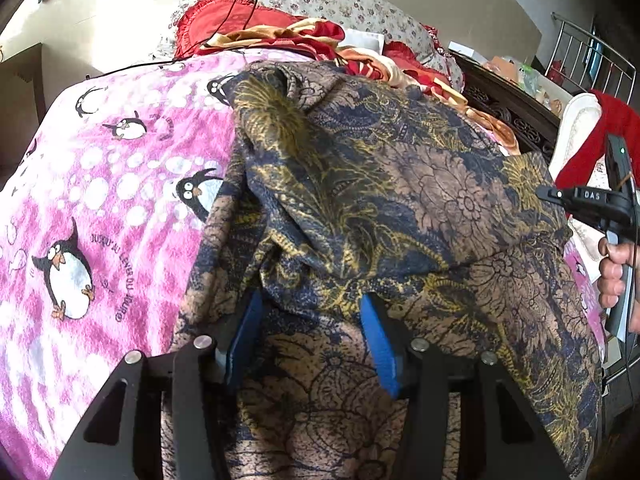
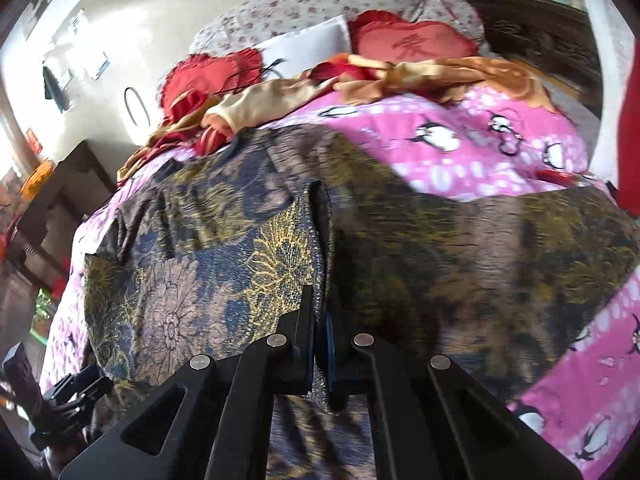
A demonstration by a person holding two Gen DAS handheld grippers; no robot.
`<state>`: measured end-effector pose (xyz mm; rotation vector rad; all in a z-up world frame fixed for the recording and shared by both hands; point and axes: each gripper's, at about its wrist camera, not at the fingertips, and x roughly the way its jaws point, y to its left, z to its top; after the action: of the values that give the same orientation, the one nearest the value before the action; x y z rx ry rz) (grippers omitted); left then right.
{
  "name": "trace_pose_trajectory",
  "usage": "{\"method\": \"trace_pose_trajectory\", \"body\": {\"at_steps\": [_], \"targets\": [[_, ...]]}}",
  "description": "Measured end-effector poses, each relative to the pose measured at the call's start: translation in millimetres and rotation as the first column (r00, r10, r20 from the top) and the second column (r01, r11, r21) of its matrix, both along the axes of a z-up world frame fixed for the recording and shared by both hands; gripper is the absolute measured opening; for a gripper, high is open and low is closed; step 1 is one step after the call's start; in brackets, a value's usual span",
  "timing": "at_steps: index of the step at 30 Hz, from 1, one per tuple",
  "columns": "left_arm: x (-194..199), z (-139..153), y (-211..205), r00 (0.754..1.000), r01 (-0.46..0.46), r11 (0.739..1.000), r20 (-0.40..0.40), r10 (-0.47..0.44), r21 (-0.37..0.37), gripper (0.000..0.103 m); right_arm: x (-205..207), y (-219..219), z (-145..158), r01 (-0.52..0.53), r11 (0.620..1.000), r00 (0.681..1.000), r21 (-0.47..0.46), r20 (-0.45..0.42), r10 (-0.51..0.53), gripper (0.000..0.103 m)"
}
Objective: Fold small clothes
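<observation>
A: How are the two hand-held grippers set?

B: The right hand-held gripper [image 2: 320, 344] is pressed together on a fold of the garment [image 2: 248, 264], which is pinched between its jaws. The left hand-held gripper [image 1: 312, 332] is spread about halfway; cloth is draped over and between its blue pads [image 1: 376, 344], but whether the pads press on it cannot be told.

A: And where is the garment?

B: It is spread on the bed [image 1: 100, 184], ahead of both grippers and partly bunched just beyond the left one.

A: What could go wrong from here?

B: The right view is blurred, so a quick pull is likely under way. If only a thin edge is pinched, the cloth could be slipped out mid-fold. If the left side is not truly held, the garment could be dragged across the bed and the fold left crooked. The bunched part may also be trapped inside the fold.
</observation>
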<state>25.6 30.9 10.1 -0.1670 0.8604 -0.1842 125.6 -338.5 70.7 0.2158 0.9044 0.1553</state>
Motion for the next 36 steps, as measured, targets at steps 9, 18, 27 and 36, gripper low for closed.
{"method": "trace_pose_trajectory", "body": {"at_steps": [9, 18, 27, 36], "targets": [[-1, 0, -2, 1.0, 0.017, 1.0, 0.0, -0.017, 0.01, 0.06, -8, -19, -7, 0.121, 0.992, 0.993, -0.04, -0.007, -0.121, 0.012], [7, 59, -9, 0.989, -0.043, 0.999, 0.142, 0.039, 0.029, 0.069, -11, -20, -9, 0.054, 0.998, 0.998, -0.044, -0.019, -0.055, 0.014], [113, 52, -22, 0.988, -0.145, 0.989, 0.062, 0.144, 0.02, 0.052, -31, -12, 27, 0.06, 0.995, 0.987, -0.077, 0.154, -0.048, 0.021], [117, 2, 2, 0.975, -0.22, 0.975, 0.039, 0.219, 0.034, 0.026, 36, -4, -33, 0.085, 0.98, 0.996, -0.181, 0.041, -0.079, 0.021]]}}
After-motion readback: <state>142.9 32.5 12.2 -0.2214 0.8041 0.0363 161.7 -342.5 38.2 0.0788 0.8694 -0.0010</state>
